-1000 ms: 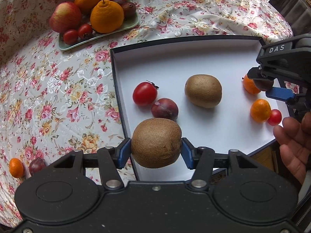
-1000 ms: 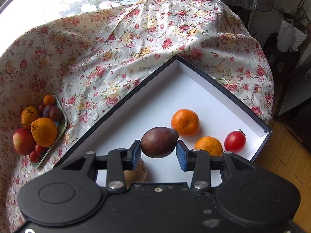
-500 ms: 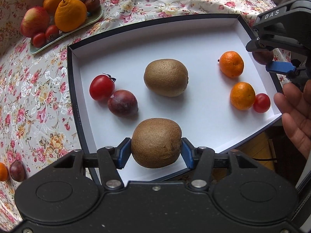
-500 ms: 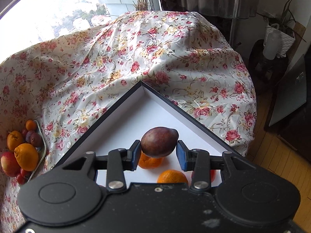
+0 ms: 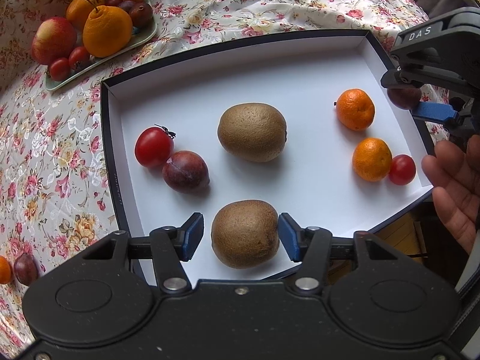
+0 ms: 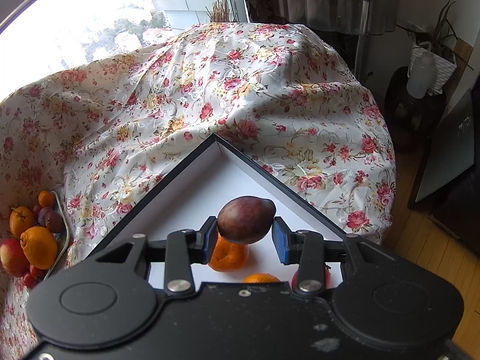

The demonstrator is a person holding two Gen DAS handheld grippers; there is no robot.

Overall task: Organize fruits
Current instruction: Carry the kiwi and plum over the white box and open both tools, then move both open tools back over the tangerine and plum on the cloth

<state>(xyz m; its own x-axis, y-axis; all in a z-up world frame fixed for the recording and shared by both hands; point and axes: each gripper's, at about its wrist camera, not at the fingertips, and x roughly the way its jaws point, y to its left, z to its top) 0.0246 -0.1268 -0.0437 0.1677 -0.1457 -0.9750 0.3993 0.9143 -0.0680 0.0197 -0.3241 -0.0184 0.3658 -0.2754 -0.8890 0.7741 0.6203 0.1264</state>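
**One kiwi set down, one plum in the air**

In the left wrist view, the near kiwi [image 5: 244, 234] rests on the white floor of the tray [image 5: 108, 150], at the tray's 6 o'clock edge. The left claw [image 5: 237, 235] stands open around it: there is a clear gap at the left pad, while the right pad is at the skin or just beside it.

The far kiwi [image 5: 252, 132] lies at the tray's centre. At 9 o'clock a big tomato [image 5: 153, 147] touches the tray plum [image 5: 185, 171]. At 3 o'clock lie the upper tangerine [image 5: 355, 109] and the lower tangerine [image 5: 372, 159], and a small tomato [image 5: 402, 169] touches the lower one.

The right claw [image 6: 246, 237] is closed on the held plum [image 6: 246, 220], pinching it between both blue pads above the tray's far corner, with a tangerine right under it. A hand [image 5: 456, 186] shows beneath that claw at the picture's 3 o'clock edge.

On the flowered tabletop [image 5: 45, 150], a green plate [image 5: 141, 37] at 11 o'clock carries an apple, oranges, plums and tomatoes. At 8 o'clock a loose tangerine [image 5: 4, 270] and a loose plum [image 5: 25, 270] lie side by side.
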